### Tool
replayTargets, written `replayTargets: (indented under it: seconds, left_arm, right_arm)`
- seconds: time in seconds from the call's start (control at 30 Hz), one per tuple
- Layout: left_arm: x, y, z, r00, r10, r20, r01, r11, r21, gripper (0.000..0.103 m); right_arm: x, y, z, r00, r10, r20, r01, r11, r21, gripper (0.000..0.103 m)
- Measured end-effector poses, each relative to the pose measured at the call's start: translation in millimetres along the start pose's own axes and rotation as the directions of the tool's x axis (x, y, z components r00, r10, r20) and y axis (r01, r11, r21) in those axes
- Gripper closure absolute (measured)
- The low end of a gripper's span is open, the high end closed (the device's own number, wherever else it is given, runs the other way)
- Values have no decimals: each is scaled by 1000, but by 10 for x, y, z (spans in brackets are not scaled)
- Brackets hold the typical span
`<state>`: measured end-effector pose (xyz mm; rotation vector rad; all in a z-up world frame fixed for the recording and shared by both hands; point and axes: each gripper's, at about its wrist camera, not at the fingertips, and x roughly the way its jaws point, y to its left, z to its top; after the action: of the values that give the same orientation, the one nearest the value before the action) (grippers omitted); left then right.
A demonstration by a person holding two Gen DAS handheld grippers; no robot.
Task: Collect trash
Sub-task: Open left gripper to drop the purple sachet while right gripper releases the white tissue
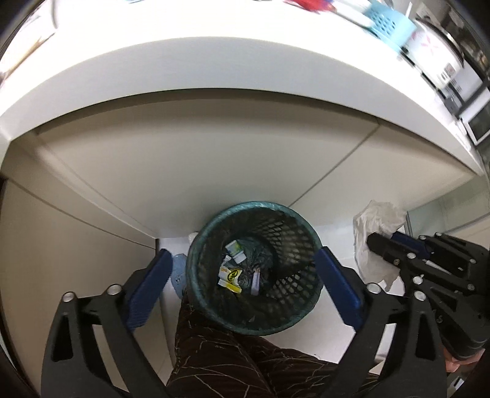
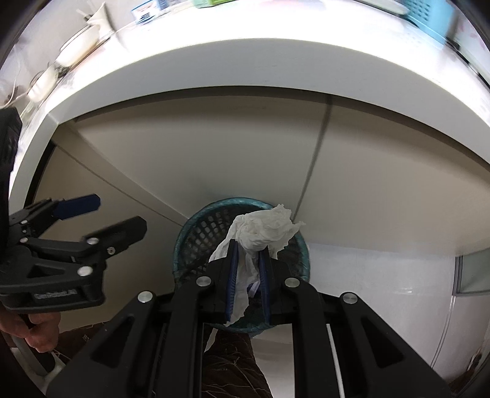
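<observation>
Clamping a crumpled white tissue [image 2: 263,229] between its blue pads, the right gripper [image 2: 248,263] points steeply down with its jaws narrow, the paper bunched above the fingertips and a loose tail of it hanging down between the fingers. In the right wrist view the tissue sits in front of the mesh wastebasket [image 2: 196,226], a dark round bin with a teal liner folded over its rim, standing on the pale floor against the foot of the cabinet. The left gripper [image 1: 242,269] hangs over the same wastebasket with its jaws spread wide and nothing between them; its blue fingers [image 1: 340,290] frame the bin on either side in its own view. Inside the bin lie small wrappers [image 1: 231,274], one yellow and white, along with other scraps of paper. From the left wrist view the right gripper appears at the right edge, holding the tissue beside the bin rather than over its mouth. A trouser leg [image 1: 232,361] in dark brown patterned fabric comes up against the near side of the bin. Above everything curves the white countertop [image 1: 214,64], with beige cabinet doors [image 1: 190,162] beneath it and a light blue perforated basket [image 1: 389,21] on top at the far right.
</observation>
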<state>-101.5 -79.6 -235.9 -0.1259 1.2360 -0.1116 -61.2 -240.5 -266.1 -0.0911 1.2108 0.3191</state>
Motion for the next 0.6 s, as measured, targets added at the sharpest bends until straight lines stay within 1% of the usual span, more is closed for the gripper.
replayTargets:
  seconds: [0.13, 0.27, 0.3, 0.4, 0.47, 0.53, 0.6]
  left_arm:
    - [-42, 129, -30, 1000, 27, 11, -27, 999, -26, 6]
    - [-64, 278, -69, 1000, 29, 11, -28, 998, -50, 6]
    - [-62, 302, -82, 1000, 29, 11, -28, 998, -53, 6]
    - [-69, 345, -111, 999, 35, 7, -34, 997, -68, 6]
    - [-76, 377, -120, 999, 36, 4, -36, 997, -74, 6]
    - [-80, 392, -117, 999, 39, -2, -39, 996, -80, 6]
    - [-58, 396, -129, 999, 40, -4, -40, 996, -80, 6]
  right_arm:
    - [107, 110, 35, 1000, 15, -22, -16, 999, -37, 90]
    - [207, 175, 46, 999, 22, -45, -24, 998, -62, 90]
    - [231, 189, 59, 998, 22, -51, -26, 998, -65, 88]
    - [303, 194, 91, 998, 23, -66, -27, 998, -61, 88]
    - [333, 191, 110, 997, 17, -72, -22, 998, -59, 85]
    - [345, 198, 115, 998, 14, -69, -18, 998, -58, 78]
    - [356, 176, 117, 997, 13, -70, -17, 999, -52, 74]
